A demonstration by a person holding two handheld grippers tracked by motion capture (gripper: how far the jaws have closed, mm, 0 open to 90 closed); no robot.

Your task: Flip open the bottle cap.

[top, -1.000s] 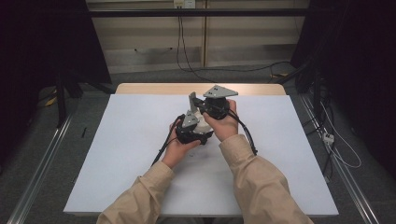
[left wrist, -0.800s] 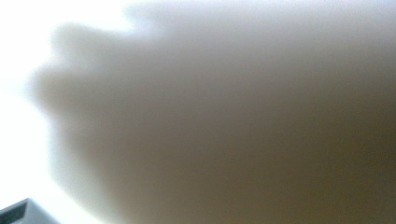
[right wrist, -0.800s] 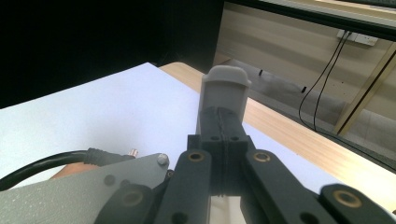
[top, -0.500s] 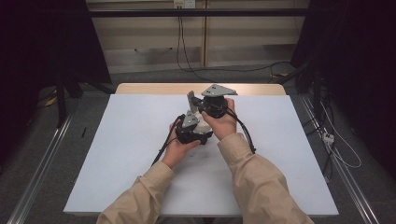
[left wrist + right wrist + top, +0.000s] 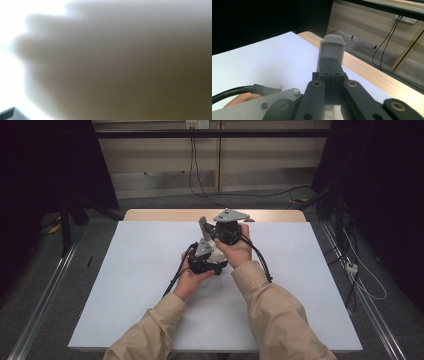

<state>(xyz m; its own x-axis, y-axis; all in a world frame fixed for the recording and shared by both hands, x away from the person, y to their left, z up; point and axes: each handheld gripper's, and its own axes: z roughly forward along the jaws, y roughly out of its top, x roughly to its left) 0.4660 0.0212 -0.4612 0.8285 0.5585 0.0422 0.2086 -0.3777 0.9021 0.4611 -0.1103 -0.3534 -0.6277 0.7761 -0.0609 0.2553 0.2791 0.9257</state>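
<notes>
Table (image 5: 125, 285): white sheet over a wooden top.
Room: dim, wall cables.
Right gripper (image 5: 331, 63): jaws pressed together.
Left gripper (image 5: 205, 259): jaw state unclear.

worktop (image 5: 150, 285): matt white sheet, smooth, over pale wood with visible grain at frame top | right hand-held gripper (image 5: 331, 62): matt black plastic jaws, brass-coloured pivots, pale grey matt tips | plate (image 5: 230, 215): dull grey metal | sleeves (image 5: 280, 320): beige cloth, creased | cable (image 5: 234, 91): black, slightly glossy
</notes>
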